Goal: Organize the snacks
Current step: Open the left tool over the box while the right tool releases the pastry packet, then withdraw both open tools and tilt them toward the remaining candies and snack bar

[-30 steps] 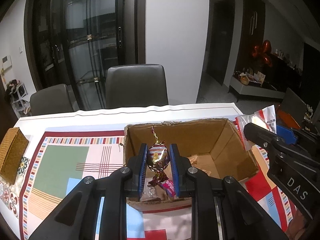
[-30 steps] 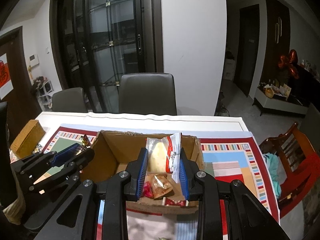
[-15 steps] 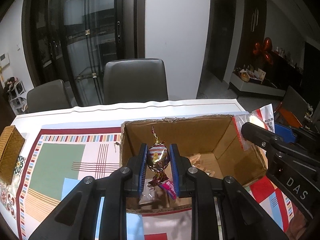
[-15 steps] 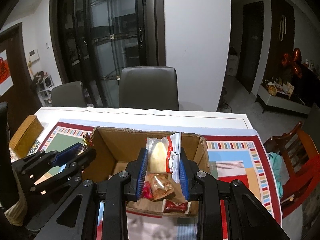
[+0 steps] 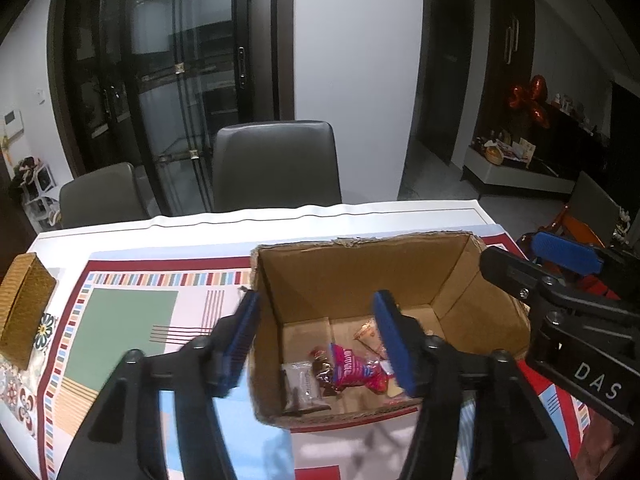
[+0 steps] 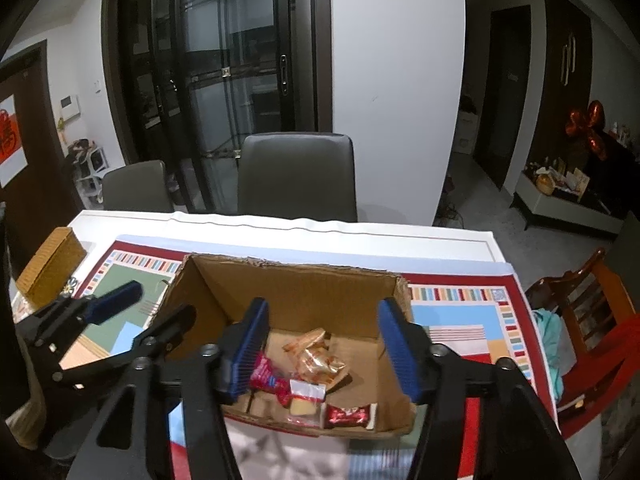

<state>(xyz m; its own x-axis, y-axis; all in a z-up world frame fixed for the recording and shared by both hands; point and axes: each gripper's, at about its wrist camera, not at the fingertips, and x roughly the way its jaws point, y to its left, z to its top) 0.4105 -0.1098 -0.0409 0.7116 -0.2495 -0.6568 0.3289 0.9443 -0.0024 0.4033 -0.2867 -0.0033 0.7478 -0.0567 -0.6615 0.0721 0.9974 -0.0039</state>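
An open cardboard box [image 5: 360, 272] stands on the patterned mat and holds several wrapped snacks. My left gripper [image 5: 316, 320] hovers over its near left corner. Its jaws are opening, with nothing between the blue pads. Below them the foil twist candy [image 5: 323, 369] lies on the box floor beside a pink packet [image 5: 354, 368]. My right gripper [image 6: 324, 320] hangs over the same box [image 6: 300, 284], jaws also opening and empty. The clear bag with a yellow snack [image 6: 306, 398] lies on the box floor under it. Each gripper shows at the edge of the other's view.
A woven wicker box [image 5: 24, 312] sits at the table's left edge. Two grey chairs [image 5: 276, 164] stand behind the table, and a wooden chair [image 6: 592, 312] stands at its right end. The colourful mat [image 5: 132, 320] covers most of the tabletop.
Both grippers have gone from shut to open. The foil candy left the left pads and the clear snack bag left the right pads; both now lie in the box.
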